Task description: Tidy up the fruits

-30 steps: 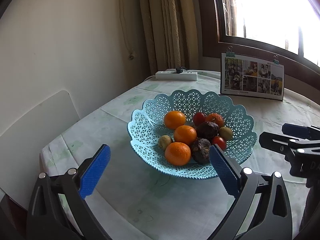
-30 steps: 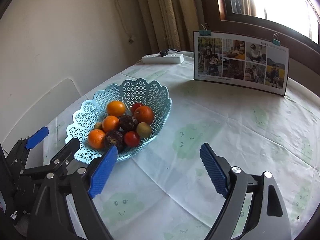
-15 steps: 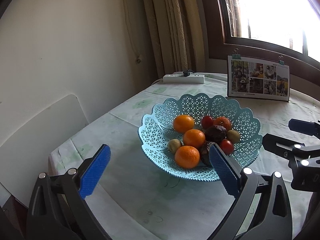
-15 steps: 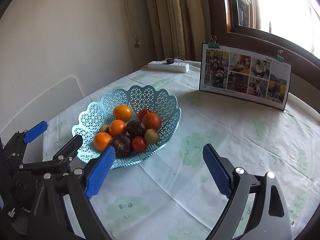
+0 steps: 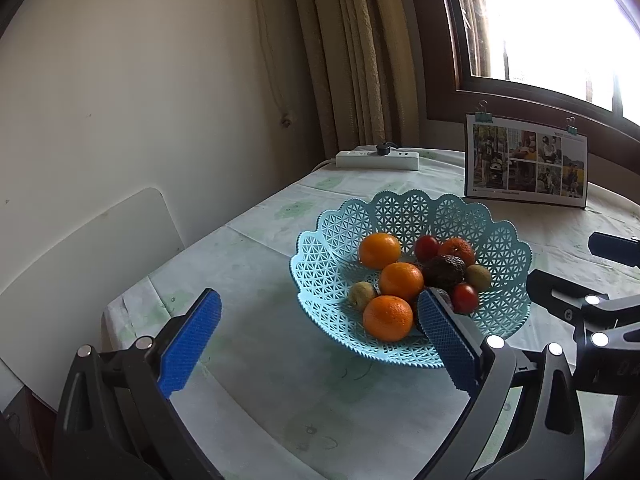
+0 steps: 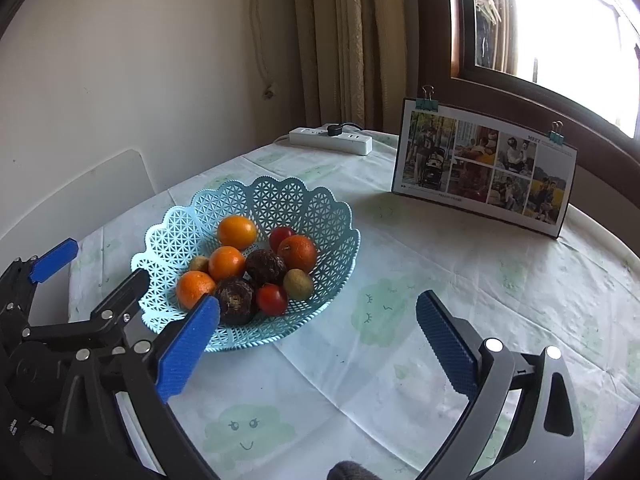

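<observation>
— Fruits, where are they?
— All piled in the light blue lattice basket, which sits on the bench under a pale cloth printed with green clouds. Four oranges, two red tomatoes, two small kiwis, two dark wrinkled avocados.

— And the left hand-held gripper?
— Spread wide, holding nothing. It hangs over the bench on the near-left side of the basket; its right blue pad overlaps the basket's front edge in the left wrist view, but I cannot tell whether it touches.

— The right hand-held gripper?
— Also wide apart and empty, above bare cloth to the basket's right and front.

— Which way does the fruit lie?
— Mostly round, so no clear long axis. The nearest orange sits at the front of the pile, a kiwi just left of it, another orange behind. The front avocado shows its stem end toward the right camera, a tomato touching its right side.

— Anything around?
— A photo card with binder clips stands upright behind the basket near the window, a white power strip lies at the far edge by the curtain, and a white chair back stands at the bench's left. Nothing lies between either gripper and the basket.
</observation>
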The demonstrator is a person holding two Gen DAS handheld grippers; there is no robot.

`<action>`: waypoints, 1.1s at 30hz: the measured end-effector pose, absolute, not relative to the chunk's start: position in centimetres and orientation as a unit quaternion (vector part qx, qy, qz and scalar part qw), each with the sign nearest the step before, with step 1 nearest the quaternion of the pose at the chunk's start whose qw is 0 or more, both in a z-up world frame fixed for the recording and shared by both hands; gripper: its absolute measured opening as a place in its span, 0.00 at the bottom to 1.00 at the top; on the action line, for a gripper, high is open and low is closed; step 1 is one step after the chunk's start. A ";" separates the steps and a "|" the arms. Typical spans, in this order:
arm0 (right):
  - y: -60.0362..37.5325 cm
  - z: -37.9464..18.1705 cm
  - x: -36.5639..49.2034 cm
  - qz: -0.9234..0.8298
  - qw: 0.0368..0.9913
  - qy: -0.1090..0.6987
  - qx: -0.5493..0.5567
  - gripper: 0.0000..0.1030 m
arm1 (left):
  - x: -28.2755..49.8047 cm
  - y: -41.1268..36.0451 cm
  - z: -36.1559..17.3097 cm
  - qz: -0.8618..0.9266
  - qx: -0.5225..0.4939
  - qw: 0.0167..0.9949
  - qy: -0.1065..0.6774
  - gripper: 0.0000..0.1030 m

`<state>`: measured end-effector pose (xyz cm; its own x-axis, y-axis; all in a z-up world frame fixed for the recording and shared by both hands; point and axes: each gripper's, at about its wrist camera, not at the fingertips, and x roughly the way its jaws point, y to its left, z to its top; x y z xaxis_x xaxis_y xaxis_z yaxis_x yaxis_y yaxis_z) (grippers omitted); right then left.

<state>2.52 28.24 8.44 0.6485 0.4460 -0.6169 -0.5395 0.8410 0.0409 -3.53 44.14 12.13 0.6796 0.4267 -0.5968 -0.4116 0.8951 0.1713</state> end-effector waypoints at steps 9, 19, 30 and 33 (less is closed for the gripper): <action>28.1 8.5 2.7 0.254 0.912 0.312 -0.080 0.95 | -3.5 44.4 12.0 0.234 0.014 0.915 0.328 0.97; 28.5 8.0 3.2 0.268 0.903 0.323 -0.086 0.95 | -3.5 44.7 11.8 0.241 0.016 0.912 0.330 0.97; 29.3 8.1 2.8 0.261 0.908 0.310 -0.110 0.95 | -3.4 45.1 11.6 0.249 0.017 0.909 0.334 0.97; 29.4 8.1 2.7 0.263 0.907 0.309 -0.113 0.95 | -3.4 45.1 11.5 0.250 0.018 0.909 0.335 0.97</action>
<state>2.74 29.44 8.15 0.6703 0.4069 -0.6206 -0.5464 0.8365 -0.0418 -3.38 45.11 11.48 0.6514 0.4654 -0.5992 -0.4419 0.8747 0.1991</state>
